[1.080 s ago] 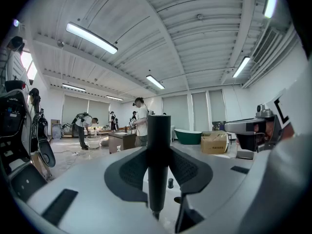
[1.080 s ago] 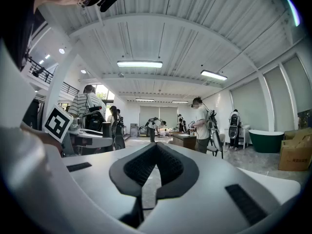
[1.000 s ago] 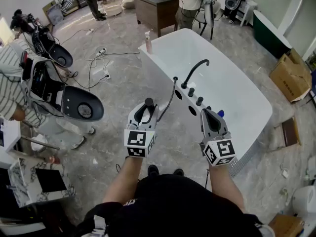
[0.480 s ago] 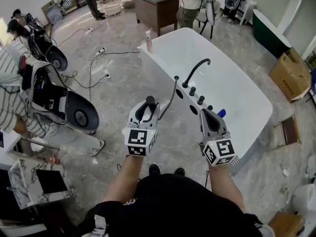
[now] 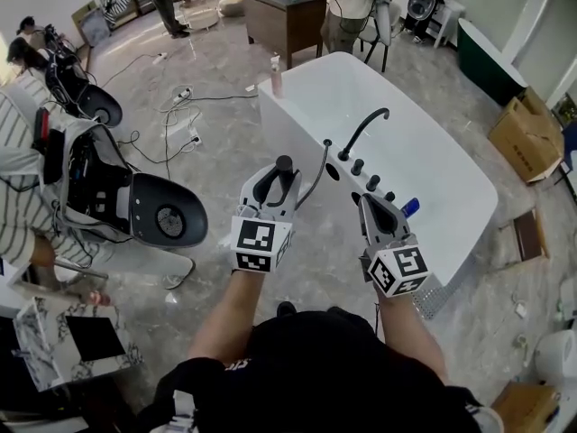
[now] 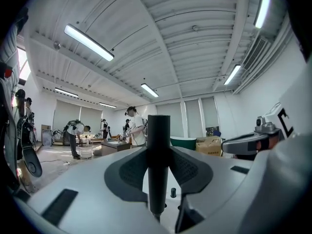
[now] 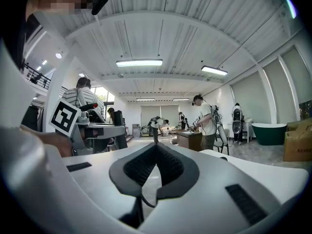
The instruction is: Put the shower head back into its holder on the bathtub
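Observation:
The black stick-shaped shower head (image 5: 283,168) (image 6: 157,160) stands upright between the pads of my left gripper (image 5: 280,175) (image 6: 158,172), which is shut on it. Its black hose (image 5: 315,171) arcs from the handle to the near rim of the white bathtub (image 5: 297,120). On that rim stand a curved black faucet (image 5: 364,130), a row of black knobs (image 5: 372,182) and two dark oval openings (image 5: 332,171). My left gripper hovers just short of the rim. My right gripper (image 5: 372,206) (image 7: 156,152) is shut and empty, beside the knobs.
A bottle (image 5: 275,72) stands on the tub's far corner. A person in a striped shirt with dark round equipment (image 5: 158,213) is at the left. Cables (image 5: 180,115) lie on the floor. A brown cabinet (image 5: 287,16) stands behind the tub, cardboard boxes (image 5: 527,133) at the right.
Both grippers have moved closer to the tub rim, the left one rising a little with the shower head. The person at the left has shifted the dark equipment.

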The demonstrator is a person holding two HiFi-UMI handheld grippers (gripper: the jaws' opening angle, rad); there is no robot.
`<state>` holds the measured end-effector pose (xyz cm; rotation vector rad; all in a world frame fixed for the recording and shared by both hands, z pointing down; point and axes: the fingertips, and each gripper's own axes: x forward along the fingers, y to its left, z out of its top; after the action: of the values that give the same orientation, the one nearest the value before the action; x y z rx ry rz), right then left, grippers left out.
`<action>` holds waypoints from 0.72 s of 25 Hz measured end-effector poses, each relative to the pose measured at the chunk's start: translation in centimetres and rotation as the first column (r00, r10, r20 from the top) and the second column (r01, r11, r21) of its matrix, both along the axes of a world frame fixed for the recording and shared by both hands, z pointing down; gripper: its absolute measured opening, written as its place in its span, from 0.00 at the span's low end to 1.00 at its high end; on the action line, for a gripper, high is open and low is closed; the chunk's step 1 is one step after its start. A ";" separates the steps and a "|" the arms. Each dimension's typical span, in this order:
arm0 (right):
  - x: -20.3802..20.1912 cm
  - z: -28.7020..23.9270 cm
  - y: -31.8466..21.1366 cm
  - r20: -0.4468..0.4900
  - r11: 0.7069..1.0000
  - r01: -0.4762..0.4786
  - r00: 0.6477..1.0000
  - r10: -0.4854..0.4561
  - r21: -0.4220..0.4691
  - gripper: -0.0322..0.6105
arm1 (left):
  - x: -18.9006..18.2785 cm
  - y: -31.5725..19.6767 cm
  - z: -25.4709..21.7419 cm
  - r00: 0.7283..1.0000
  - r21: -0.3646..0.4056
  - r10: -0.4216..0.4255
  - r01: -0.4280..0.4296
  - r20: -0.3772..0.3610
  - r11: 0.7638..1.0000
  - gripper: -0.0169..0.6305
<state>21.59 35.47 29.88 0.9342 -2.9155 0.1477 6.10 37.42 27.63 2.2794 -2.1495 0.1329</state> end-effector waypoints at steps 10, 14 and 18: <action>-4.7 3.4 -0.5 -0.066 0.997 0.055 0.996 -0.059 -0.062 0.11 | -3.4 -2.2 0.6 0.999 -0.039 0.047 -0.047 -0.011 0.998 0.25; -6.4 4.5 -2.8 -0.067 0.994 0.068 0.995 -0.074 -0.083 0.11 | -4.9 -4.6 2.0 0.999 -0.078 0.053 -0.054 -0.010 0.996 0.25; -7.8 6.3 -6.1 -0.062 0.989 0.097 0.993 -0.104 -0.115 0.13 | -6.0 -7.9 3.7 0.999 -0.113 0.048 -0.049 -0.014 0.992 0.25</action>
<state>13.74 29.40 36.18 0.7586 -2.8510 0.2642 0.07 29.55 31.31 2.2649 -2.0263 0.2354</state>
